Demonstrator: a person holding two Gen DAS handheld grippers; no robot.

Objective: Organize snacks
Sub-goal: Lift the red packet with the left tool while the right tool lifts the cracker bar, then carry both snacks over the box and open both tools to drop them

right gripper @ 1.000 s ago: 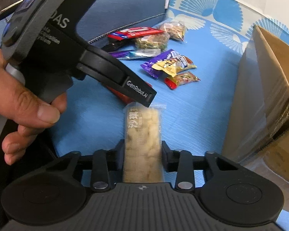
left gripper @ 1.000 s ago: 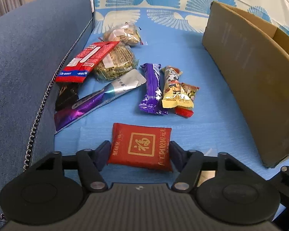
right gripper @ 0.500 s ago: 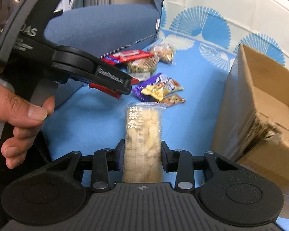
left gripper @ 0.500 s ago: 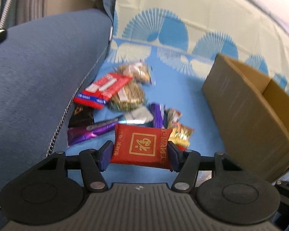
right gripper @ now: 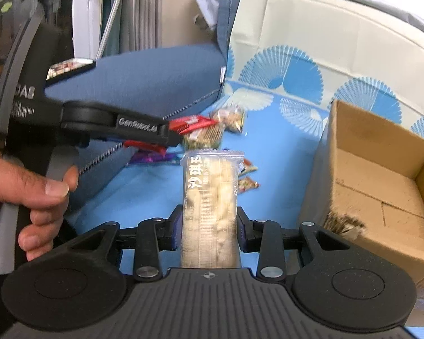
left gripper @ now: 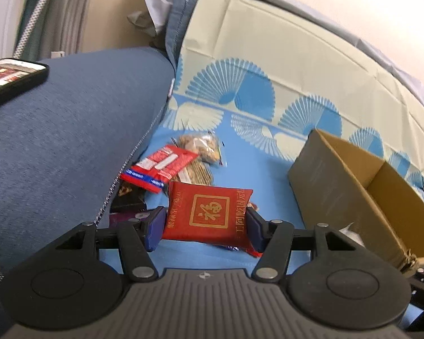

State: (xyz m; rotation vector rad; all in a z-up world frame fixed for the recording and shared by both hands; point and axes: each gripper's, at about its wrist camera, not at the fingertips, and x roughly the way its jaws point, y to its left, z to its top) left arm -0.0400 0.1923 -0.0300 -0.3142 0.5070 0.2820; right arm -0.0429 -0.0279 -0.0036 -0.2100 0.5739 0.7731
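My left gripper (left gripper: pixel 205 223) is shut on a red snack packet with a gold square (left gripper: pixel 207 214), held above the blue sheet. The pale rice-crisp bar in clear wrap (right gripper: pixel 210 197) sticks forward between the pads of my right gripper (right gripper: pixel 209 230), which is shut on it. An open cardboard box (right gripper: pixel 381 186) stands to the right, also in the left wrist view as the box (left gripper: pixel 353 186). Loose snacks (left gripper: pixel 181 163) lie in a pile by the sofa arm; the same pile (right gripper: pixel 212 130) shows beyond the bar. The left gripper (right gripper: pixel 172 138) appears at left in the right wrist view, held by a hand (right gripper: pixel 28 192).
A blue sofa armrest (left gripper: pixel 70 141) rises on the left with a phone (left gripper: pixel 11 77) lying on it. The seat is covered by a blue sheet with fan patterns (left gripper: pixel 240 96). Two small packets (right gripper: pixel 247 178) lie on the sheet near the box.
Both grippers have risen with their snacks. The red packet left the sheet and now hangs over the pile. Both views tilted up, showing more of the sofa back and the box's inside.
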